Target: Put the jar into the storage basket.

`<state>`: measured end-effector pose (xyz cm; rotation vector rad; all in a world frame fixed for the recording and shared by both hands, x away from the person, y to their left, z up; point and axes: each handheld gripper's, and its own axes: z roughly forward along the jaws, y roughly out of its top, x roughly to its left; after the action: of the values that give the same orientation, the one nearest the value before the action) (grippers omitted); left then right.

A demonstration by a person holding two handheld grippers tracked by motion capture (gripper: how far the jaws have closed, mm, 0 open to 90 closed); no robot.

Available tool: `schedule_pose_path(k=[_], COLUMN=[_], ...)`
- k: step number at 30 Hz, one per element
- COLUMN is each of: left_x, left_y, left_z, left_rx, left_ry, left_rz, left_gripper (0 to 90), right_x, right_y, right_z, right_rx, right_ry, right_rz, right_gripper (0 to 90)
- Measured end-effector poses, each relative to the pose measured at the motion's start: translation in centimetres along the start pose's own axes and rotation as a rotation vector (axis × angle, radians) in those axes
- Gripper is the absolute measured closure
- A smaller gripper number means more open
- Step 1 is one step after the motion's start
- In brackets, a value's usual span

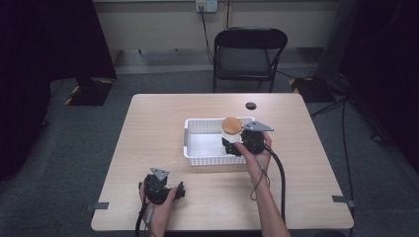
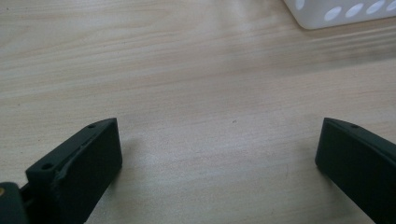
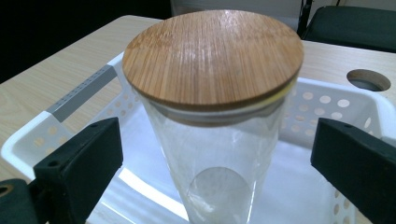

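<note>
A clear glass jar with a round bamboo lid stands upright at the right end of a white perforated basket. My right gripper reaches into the basket from the near side. It is open, its jaws wide apart on either side of the jar and not touching the glass. Near the table's front edge my left gripper rests low over bare wood. It is open too, with nothing between its fingers. A corner of the basket shows beyond it.
The wooden table has a round cable hole behind the basket. A black folding chair stands beyond the far edge. Grey tape tabs mark the front corners. Dark curtains flank the room.
</note>
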<state>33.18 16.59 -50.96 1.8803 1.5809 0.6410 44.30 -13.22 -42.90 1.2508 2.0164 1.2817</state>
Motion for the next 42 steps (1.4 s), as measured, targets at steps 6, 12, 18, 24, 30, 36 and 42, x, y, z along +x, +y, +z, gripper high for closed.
schedule_pose_path(k=[6, 12, 18, 24, 30, 36, 42], left_x=[0.0, 0.0, 0.0, 0.0, 0.0, 0.0, 0.0], left_y=[0.0, 0.0, 0.0, 0.0, 0.0, 0.0, 0.0], left_z=[0.0, 0.0, 0.0, 0.0, 0.0, 0.0, 0.0], left_rx=[0.0, 0.0, 0.0, 0.0, 0.0, 0.0, 0.0], left_ry=[0.0, 0.0, 0.0, 0.0, 0.0, 0.0, 0.0], left_rz=[0.0, 0.0, 0.0, 0.0, 0.0, 0.0, 0.0], left_gripper=[0.1, 0.1, 0.1, 0.1, 0.1, 0.1, 0.1], right_x=[-0.1, 0.6, 1.1, 1.2, 1.6, 1.6, 1.4], right_y=[-0.4, -0.3, -0.4, -0.7, -0.8, -1.3, -2.1], right_z=[-0.9, -1.8, -2.7, -3.7, -4.8, -6.0, -6.8], right_rx=[-0.011, -0.01, -0.03, -0.038, -0.04, -0.057, -0.063], right_ry=[-0.003, -0.009, -0.018, -0.013, -0.018, -0.04, -0.052], right_rz=[0.007, -0.02, -0.011, 0.001, 0.01, 0.014, 0.02], right_gripper=[1.4, 1.2, 1.2, 0.7, 0.8, 0.8, 0.8])
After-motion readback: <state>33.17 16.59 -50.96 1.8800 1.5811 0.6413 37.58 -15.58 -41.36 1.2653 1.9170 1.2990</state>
